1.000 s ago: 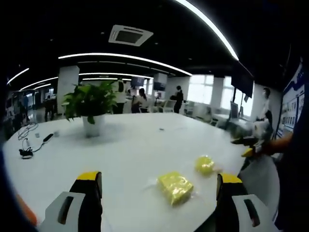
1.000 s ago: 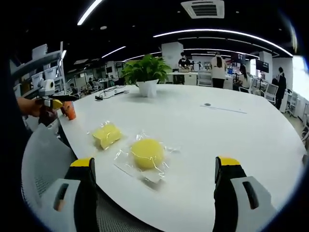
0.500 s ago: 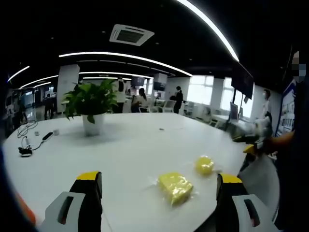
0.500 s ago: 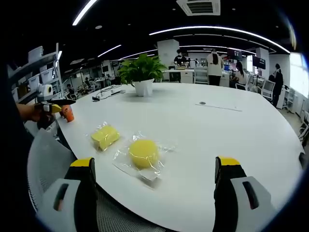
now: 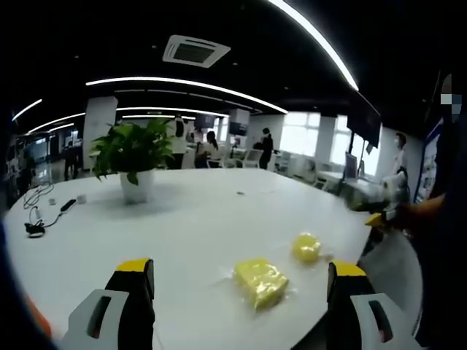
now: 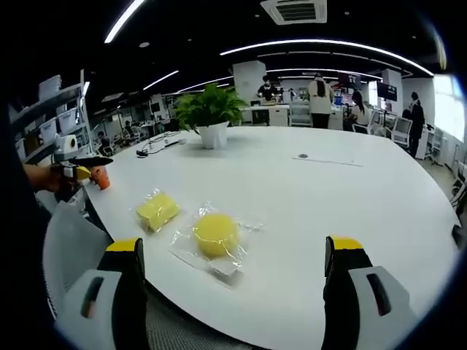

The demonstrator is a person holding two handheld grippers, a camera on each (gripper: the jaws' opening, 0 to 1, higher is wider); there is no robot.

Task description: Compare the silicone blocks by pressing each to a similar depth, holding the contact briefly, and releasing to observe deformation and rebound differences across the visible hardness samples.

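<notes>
Two yellow silicone samples in clear plastic bags lie near the edge of a large white table (image 5: 204, 219). The rectangular block (image 5: 261, 281) (image 6: 157, 211) lies beside the round block (image 5: 307, 248) (image 6: 214, 233). My left gripper (image 5: 237, 306) is open, hovering above the table with the rectangular block just ahead between its jaws. My right gripper (image 6: 232, 288) is open too, with the round block just ahead of it, left of centre. The other gripper appears at the edge of each view: the right gripper (image 5: 373, 217) and the left gripper (image 6: 76, 169), each held in a hand.
A potted green plant (image 5: 135, 162) (image 6: 210, 117) stands mid-table. Black cables (image 5: 40, 215) lie at the table's far left. A grey mesh chair (image 6: 69, 248) stands at the table's edge. People and desks fill the office behind.
Both views shifted only slightly with the hands. The blocks lie where they were, and both grippers stay open.
</notes>
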